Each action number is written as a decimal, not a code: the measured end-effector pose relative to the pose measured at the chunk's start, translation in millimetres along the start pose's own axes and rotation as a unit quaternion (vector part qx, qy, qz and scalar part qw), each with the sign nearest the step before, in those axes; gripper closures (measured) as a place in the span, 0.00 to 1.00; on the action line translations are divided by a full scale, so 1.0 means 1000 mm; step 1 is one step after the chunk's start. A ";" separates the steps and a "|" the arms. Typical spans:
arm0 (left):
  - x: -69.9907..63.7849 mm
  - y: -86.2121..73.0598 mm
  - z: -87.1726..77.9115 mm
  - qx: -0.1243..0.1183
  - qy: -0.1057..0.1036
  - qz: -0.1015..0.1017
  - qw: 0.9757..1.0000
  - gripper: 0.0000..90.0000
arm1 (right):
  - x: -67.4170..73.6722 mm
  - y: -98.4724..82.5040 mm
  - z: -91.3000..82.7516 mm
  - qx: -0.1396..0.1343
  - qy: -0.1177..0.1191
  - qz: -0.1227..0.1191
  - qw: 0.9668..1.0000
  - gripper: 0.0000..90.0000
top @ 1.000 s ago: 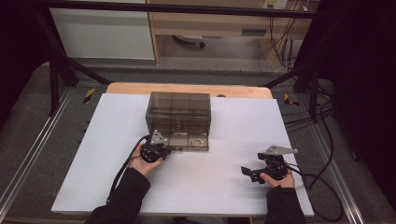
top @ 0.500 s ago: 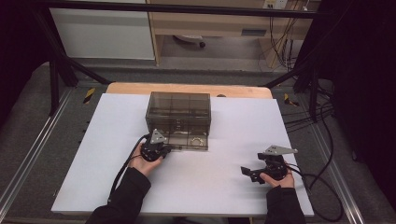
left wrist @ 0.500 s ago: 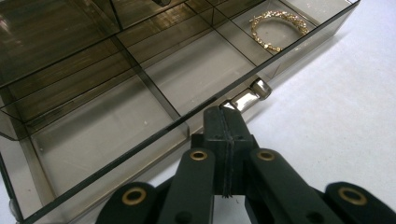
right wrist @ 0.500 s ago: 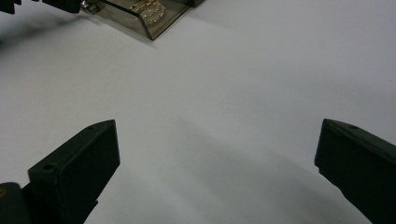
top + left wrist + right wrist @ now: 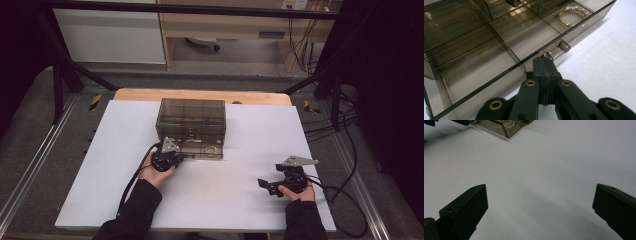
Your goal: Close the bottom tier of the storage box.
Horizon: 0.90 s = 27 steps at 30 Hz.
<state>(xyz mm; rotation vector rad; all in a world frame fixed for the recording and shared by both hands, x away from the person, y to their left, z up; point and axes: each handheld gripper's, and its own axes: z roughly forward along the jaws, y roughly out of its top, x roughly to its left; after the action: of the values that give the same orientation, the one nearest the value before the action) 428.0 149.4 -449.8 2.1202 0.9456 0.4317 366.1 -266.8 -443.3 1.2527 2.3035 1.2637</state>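
— While my left gripper (image 5: 545, 65) has its jaws pressed flat together, what do you make of their tips?

— They sit right at the clear drawer handle (image 5: 556, 50) on the front of the pulled-out drawer (image 5: 499, 72). I cannot tell whether they pinch the handle's near end or just touch it.

— And the drawer itself?

— Smoky, see-through, split into compartments. A gold bracelet (image 5: 573, 15) lies in the far one, well apart from your jaws. From the high view, the drawer sticks out of the tinted organiser box (image 5: 190, 119), which stands on the white counter (image 5: 100, 175) near its back middle.

— My right gripper (image 5: 267, 184)?

— Its jaws are spread wide with bare counter between them, the hand resting near the front right corner, well apart from the box.
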 end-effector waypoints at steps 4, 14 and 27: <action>0.001 0.001 0.001 -0.001 0.002 -0.001 1.000 1.00 | 0.000 0.000 0.000 -0.001 0.000 0.000 1.000 0.01; 0.004 0.002 0.005 -0.004 0.006 -0.002 1.000 1.00 | 0.000 0.000 0.000 0.000 0.000 0.000 1.000 0.01; 0.007 0.005 0.010 -0.004 0.013 -0.005 1.000 1.00 | 0.000 0.000 0.000 0.000 0.000 0.001 1.000 0.01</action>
<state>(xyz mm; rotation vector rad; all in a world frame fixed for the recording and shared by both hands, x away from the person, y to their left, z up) 440.9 147.1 -452.5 2.1052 0.9673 0.4572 366.0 -267.0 -443.2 1.2550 2.3033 1.2628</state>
